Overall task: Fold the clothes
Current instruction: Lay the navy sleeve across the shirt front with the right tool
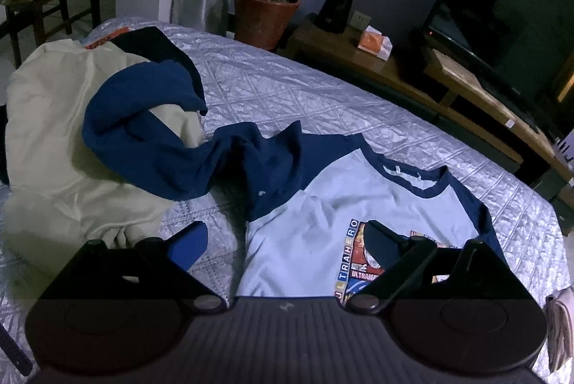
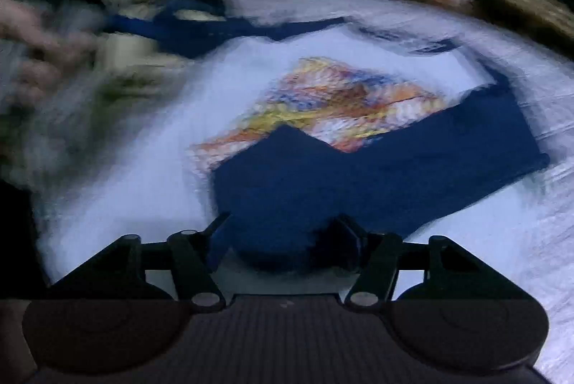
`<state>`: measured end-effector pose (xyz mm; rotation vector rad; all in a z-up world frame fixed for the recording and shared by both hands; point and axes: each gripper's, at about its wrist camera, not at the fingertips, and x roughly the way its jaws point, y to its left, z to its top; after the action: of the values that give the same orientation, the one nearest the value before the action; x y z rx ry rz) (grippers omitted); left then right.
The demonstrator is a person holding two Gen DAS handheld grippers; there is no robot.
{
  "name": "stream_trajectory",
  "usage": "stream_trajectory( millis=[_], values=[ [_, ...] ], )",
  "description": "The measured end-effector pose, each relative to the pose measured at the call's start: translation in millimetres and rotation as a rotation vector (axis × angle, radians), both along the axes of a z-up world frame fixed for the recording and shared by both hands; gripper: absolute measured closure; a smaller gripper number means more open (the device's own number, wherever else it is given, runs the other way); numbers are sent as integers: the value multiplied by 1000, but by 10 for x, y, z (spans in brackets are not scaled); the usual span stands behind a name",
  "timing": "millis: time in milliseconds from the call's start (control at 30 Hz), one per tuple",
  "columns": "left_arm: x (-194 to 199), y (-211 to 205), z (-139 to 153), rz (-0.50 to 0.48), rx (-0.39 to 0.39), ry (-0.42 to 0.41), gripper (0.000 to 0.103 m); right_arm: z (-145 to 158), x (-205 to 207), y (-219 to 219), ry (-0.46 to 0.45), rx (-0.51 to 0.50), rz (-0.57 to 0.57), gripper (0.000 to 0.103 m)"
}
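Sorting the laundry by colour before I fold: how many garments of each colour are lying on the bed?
Pale blue T-shirt with navy sleeves: 1
Cream garment: 1
Dark garment under the cream one, mostly hidden: 1
Total: 3 that I can tell apart. An orange patch at the heap's far edge may be part of one of these or a further item.

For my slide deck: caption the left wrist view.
Open left gripper hovers above a light-blue raglan T-shirt on a quilted bed, one navy sleeve unfolded.
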<state>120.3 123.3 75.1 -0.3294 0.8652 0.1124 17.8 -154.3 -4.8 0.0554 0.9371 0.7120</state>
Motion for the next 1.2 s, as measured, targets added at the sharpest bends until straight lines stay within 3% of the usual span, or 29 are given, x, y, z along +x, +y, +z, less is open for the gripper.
stream_trajectory(
  millis=[133,200,233,300,367,467,533,633,733,800,833,900,933,1067,1200],
  values=[
    [3,-19,-11,-1,9,3,11,103,35,-356,5,191,-189,26],
    [10,-23,-11,-3,10,4,11,72,122,-486,-14,154,-352,24],
    [13,-27,-10,-4,12,3,11,32,158,-460,-14,110,-381,24],
    [17,-32,-10,-6,15,2,11,-63,179,-307,-4,49,-344,25],
    [15,-21,-11,-8,15,2,11,-107,101,3,14,2,-200,25],
    [2,32,9,0,12,-2,11,-43,-255,407,18,72,84,24],
    [-20,71,22,5,8,-4,11,-51,-448,549,93,137,191,24],
    [-112,129,20,6,8,4,11,-35,-521,488,127,208,145,24],
    [-237,213,23,22,12,10,11,35,-456,235,80,259,-80,21],
    [-349,311,17,42,4,20,11,34,-425,153,43,208,-234,18],
    [-398,350,13,46,5,25,11,21,-425,184,44,166,-257,18],
    [-503,429,9,53,14,44,11,-10,-456,365,85,70,-194,32],
    [-561,478,14,56,11,51,11,27,-527,449,66,33,-162,31],
    [-821,649,79,25,4,55,10,315,-1046,873,-160,-98,-3,28],
    [-1079,743,150,0,14,58,10,285,-1484,1463,-223,-205,223,34]
  ],
)
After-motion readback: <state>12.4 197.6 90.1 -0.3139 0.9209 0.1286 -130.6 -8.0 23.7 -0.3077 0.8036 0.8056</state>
